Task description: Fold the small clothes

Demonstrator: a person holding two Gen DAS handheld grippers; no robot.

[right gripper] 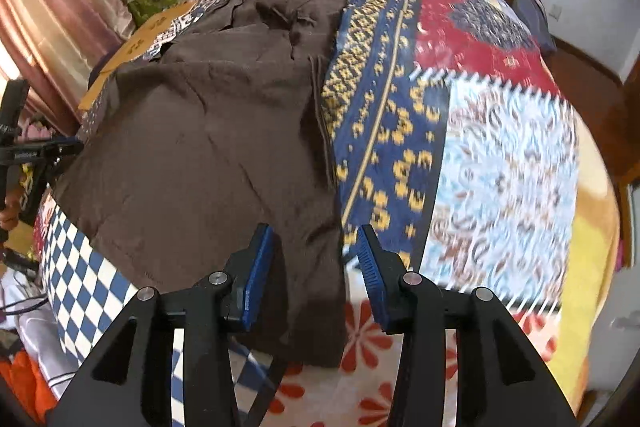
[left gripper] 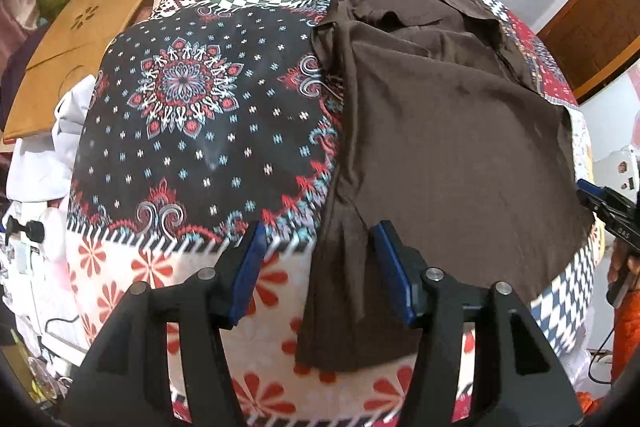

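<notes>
While both tools wait: nothing is held, and each one hangs over a near corner of the cloth
Cloth: the dark brown, soft, crinkly piece of clothing point(left gripper: 440, 131) lies spread flat on the patchwork bedspread with many colours point(left gripper: 192, 131)
Long way: it runs from the bottom of each frame up to the top, with the bunched, lumpy end far up
Left tool: the left gripper with black arms and blue pads point(left gripper: 320, 275) has its jaws apart; the cloth's left edge lies between them at the bottom middle of the left view, but the pads do not press on it
Right tool: the right gripper with black arms and blue pads point(right gripper: 316, 275) also has its jaws apart; the cloth's right edge lies between them at the bottom middle of the right view, not pinched
Which is nearer: both look about as near, one at each bottom corner
Next, I think: close on the two near corners and carry them up toward the far lumpy end, to fold the cloth across its long way
Watch out: the near edge hangs a bit over the bed's front, so a pinch may catch only a thin bit
</notes>
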